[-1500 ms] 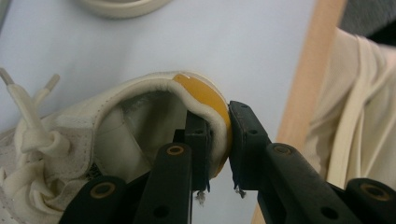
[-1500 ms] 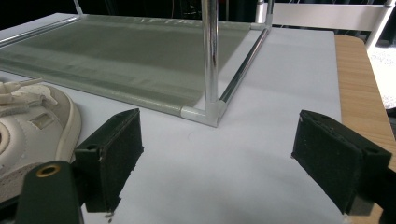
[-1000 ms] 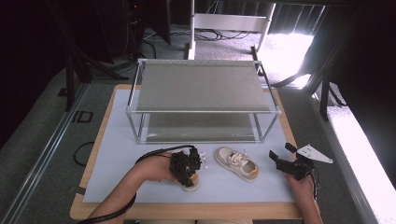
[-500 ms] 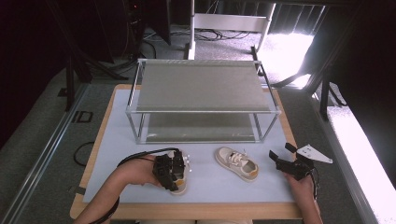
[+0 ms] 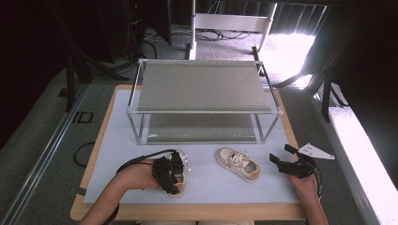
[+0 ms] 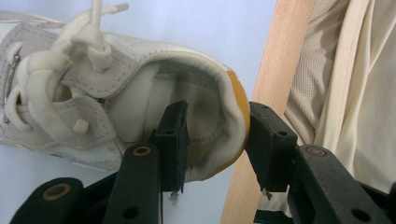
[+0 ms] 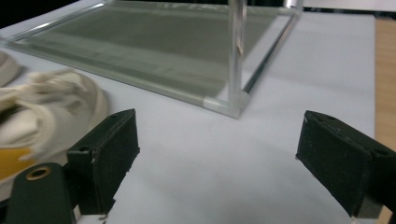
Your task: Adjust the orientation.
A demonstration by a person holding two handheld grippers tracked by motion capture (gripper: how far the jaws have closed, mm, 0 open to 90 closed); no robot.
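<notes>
Your left hand-held gripper [image 6: 217, 140] clamps the left shoe's [image 6: 116, 93] heel collar, toe pointing toward the rack [image 5: 202, 89]; your right hand-held gripper [image 7: 217, 158] gapes empty.

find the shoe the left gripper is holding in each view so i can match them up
High view: the held shoe lies low and left on the white mat, under the left gripper.
Left gripper view: it spans the upper left, heel collar between the jaws.
Right gripper view: I can't place it; the shoe at the left edge looks like the other shoe.
Shared landmark: the metal-framed shelf rack.
</notes>
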